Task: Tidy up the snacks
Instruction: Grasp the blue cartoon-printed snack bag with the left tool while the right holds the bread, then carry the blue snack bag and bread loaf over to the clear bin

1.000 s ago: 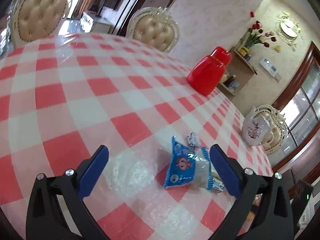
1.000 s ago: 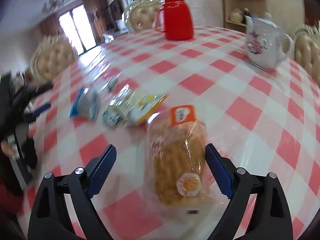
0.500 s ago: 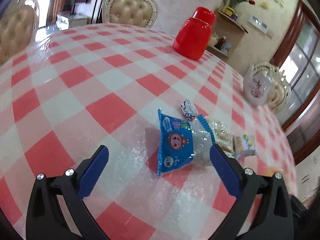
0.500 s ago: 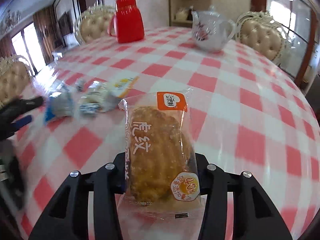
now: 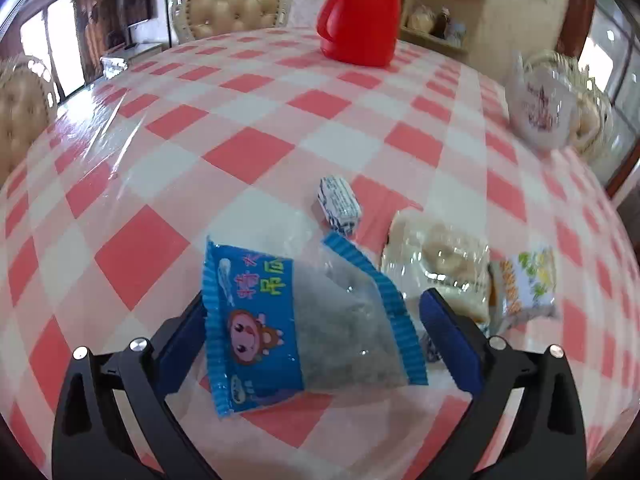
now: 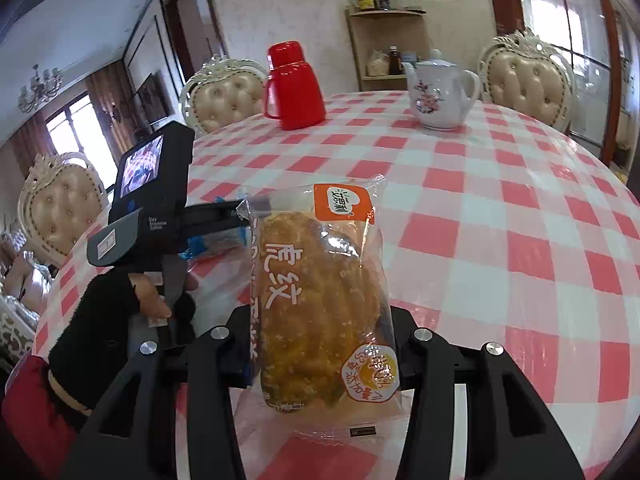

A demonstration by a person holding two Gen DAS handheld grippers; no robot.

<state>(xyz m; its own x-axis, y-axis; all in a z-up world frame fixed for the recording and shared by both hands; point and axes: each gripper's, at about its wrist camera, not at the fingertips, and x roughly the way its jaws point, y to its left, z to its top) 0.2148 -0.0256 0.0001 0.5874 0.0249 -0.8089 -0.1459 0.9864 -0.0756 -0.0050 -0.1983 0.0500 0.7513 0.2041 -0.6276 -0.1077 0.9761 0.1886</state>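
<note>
Jaws of the right gripper (image 6: 320, 344) pinch the bread packet (image 6: 320, 300), lifted above the checked table (image 6: 500, 200); the left gripper (image 5: 316, 324) straddles the blue packet (image 5: 296, 320), contact unclear. Nearer the red jug (image 5: 360, 16), three small snacks lie unsorted.

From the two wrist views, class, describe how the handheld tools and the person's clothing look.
Each tool has black openwork arms with silver bolts and blue ribbed pads. In the right wrist view, the left tool's body is a grey-black block with small white lettering, a white label and a lit little screen. The hand wears a black fingerless glove and a red sleeve.
</note>
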